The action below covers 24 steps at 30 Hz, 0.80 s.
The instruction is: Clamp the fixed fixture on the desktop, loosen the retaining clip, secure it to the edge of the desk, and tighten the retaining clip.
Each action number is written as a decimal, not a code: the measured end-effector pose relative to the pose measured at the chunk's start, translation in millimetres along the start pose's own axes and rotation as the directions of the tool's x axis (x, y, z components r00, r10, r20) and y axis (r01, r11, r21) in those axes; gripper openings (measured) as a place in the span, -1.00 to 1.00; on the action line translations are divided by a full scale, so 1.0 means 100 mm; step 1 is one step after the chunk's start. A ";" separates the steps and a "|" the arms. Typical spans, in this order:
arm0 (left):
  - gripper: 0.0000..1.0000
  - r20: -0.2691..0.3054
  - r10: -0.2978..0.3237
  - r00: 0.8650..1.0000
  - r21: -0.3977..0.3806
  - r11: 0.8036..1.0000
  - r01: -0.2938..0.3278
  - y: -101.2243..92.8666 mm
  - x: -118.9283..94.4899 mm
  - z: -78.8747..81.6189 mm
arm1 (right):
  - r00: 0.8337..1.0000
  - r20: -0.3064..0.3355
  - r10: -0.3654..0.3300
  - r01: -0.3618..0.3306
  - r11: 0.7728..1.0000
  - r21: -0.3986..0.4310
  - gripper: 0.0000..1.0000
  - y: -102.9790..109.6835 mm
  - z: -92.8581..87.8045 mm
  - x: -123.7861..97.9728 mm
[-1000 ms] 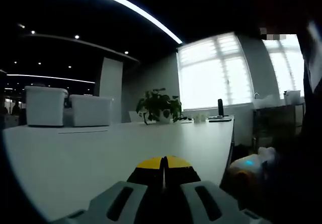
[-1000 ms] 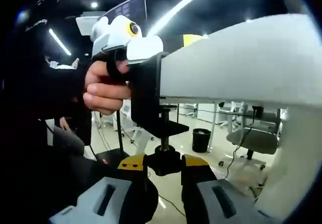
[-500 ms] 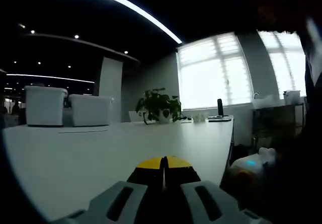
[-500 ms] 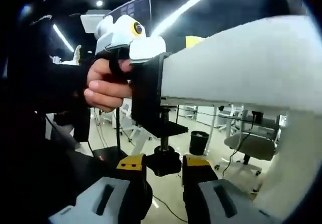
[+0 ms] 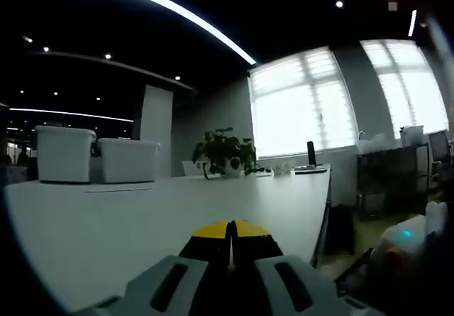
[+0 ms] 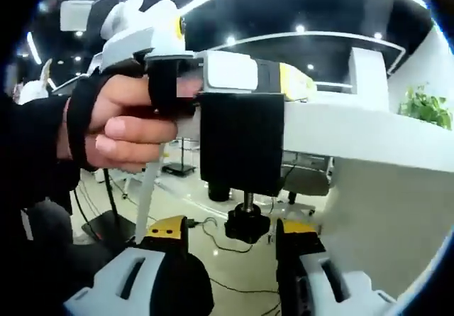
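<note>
A black clamp fixture (image 6: 241, 142) sits over the edge of the white desk (image 6: 355, 128), and its screw knob (image 6: 247, 225) hangs below. My right gripper (image 6: 234, 228) is open, with the knob between its yellow-tipped jaws and a gap on each side. A hand (image 6: 120, 128) holds my left gripper (image 6: 227, 71), which lies flat along the desktop on top of the fixture. In the left gripper view, my left gripper (image 5: 230, 229) is shut, its yellow tips together over the desk (image 5: 142, 216). Whether it grips the fixture is hidden.
Two white boxes (image 5: 96, 160) stand at the desk's far left, and a potted plant (image 5: 225, 151) sits at its far end before bright windows. The desk's right edge (image 5: 323, 209) drops to the floor. Chairs and cables lie under the desk (image 6: 213, 238).
The right view has swung round to face the clamp's side. Its jaws now stand further off the knob. In the left view, the dark figure on the right has moved away.
</note>
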<state>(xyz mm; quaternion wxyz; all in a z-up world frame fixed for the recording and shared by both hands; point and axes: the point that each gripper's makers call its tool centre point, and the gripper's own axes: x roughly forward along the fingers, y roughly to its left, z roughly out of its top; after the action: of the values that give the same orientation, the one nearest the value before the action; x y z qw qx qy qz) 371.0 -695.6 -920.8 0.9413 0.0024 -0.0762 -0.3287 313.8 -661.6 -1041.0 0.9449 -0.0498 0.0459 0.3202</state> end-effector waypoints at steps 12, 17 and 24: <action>-0.97 0.010 -0.004 1.000 0.009 1.000 0.003 0.00 -0.01 0.03 | 0.957 -0.051 -0.285 0.289 0.949 0.128 -0.01 -0.19 -0.04 0.05; -0.97 0.013 -0.003 1.000 0.012 1.000 0.003 0.00 -0.02 0.03 | 0.947 -0.087 -0.310 0.319 0.940 0.122 -0.28 -0.22 -0.09 0.06; -0.97 0.013 -0.003 1.000 0.013 1.000 0.003 0.01 -0.02 0.03 | 0.940 -0.110 -0.324 0.336 0.934 0.120 -0.45 -0.25 -0.12 0.11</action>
<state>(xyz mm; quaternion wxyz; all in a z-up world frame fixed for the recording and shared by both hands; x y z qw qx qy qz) 369.7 -693.9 -917.8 0.9403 0.0063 -0.0844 -0.3296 337.1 -675.7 -1053.0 0.9834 -0.0062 0.1006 0.1507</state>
